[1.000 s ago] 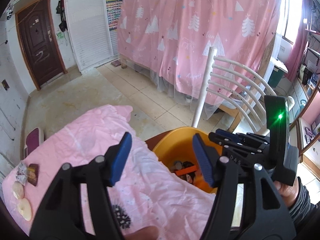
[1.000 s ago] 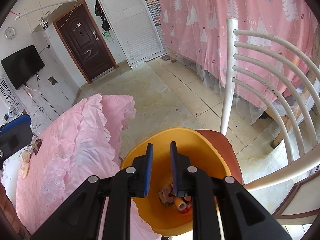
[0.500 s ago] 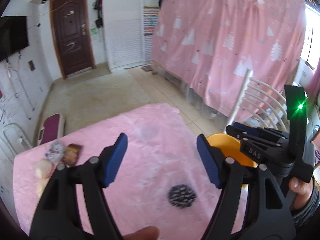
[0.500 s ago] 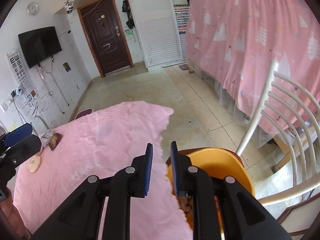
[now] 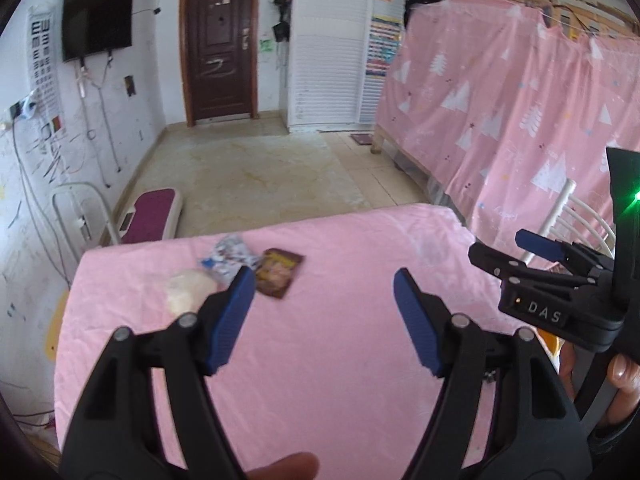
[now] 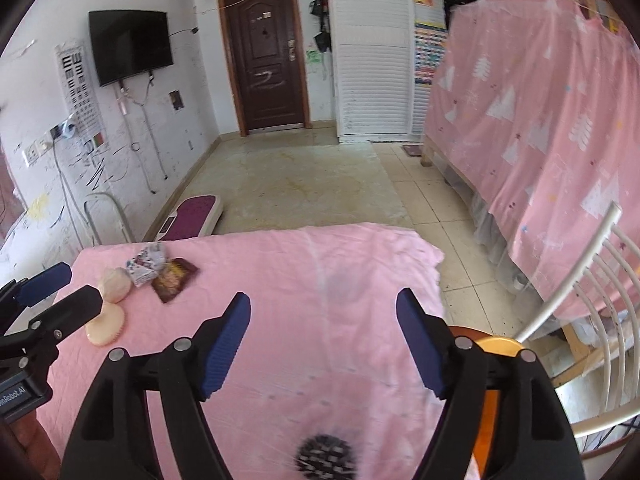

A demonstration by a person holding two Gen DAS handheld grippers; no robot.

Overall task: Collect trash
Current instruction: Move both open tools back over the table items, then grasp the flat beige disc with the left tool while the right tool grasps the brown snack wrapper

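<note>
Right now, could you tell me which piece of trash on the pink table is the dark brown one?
The flat brown wrapper, rightmost in the cluster. Beside it lie a crumpled white-and-blue wrapper and two pale cream round pieces.

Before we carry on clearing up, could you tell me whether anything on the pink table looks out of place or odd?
Only the litter stands out: a crumpled silvery wrapper and a brown snack packet lie askew at the far left of the pink tablecloth, beside two pale round pieces. Nothing looks spilled or broken.
</note>
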